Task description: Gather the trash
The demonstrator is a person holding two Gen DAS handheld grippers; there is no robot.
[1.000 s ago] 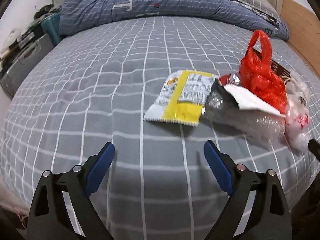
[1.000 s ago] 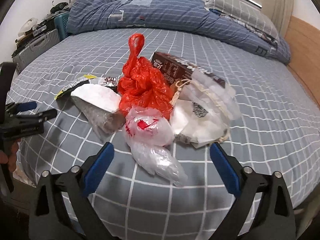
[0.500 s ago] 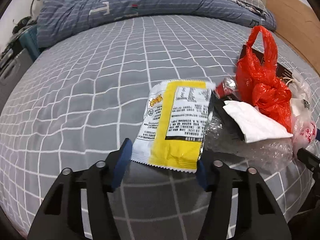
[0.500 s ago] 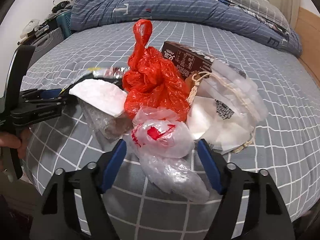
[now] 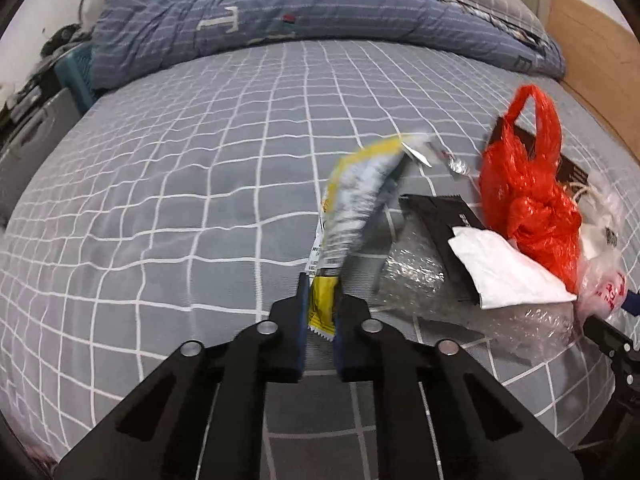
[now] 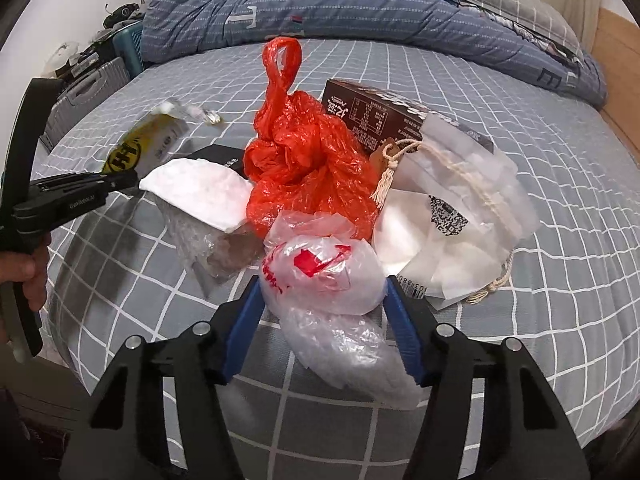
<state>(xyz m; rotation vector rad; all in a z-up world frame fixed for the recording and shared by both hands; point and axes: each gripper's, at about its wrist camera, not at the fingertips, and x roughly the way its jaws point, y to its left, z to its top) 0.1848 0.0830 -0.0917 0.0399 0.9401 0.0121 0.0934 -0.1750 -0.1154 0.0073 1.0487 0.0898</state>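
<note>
My left gripper (image 5: 320, 280) is shut on the near edge of a yellow and white snack wrapper (image 5: 356, 196) and holds it lifted off the bed; it also shows in the right wrist view (image 6: 148, 140). My right gripper (image 6: 322, 284) is partly open, its blue pads either side of a clear plastic bag with red print (image 6: 320, 272), close to it or touching. A trash pile lies on the bed: a red plastic bag (image 6: 308, 164), a white tissue (image 6: 200, 196), a brown box (image 6: 372, 116), a white drawstring pouch (image 6: 452, 216), and bubble wrap (image 5: 424, 280).
The bed has a grey checked sheet (image 5: 180, 184). A rolled blue duvet (image 5: 280, 12) and a pillow (image 6: 500, 0) lie at the far end. A suitcase (image 6: 84, 92) and clutter stand off the left side. A wooden headboard (image 5: 592, 68) is at the right.
My left gripper closed on the snack wrapper and lifted it off the sheet. My right gripper moved in and narrowed around the clear printed bag.
</note>
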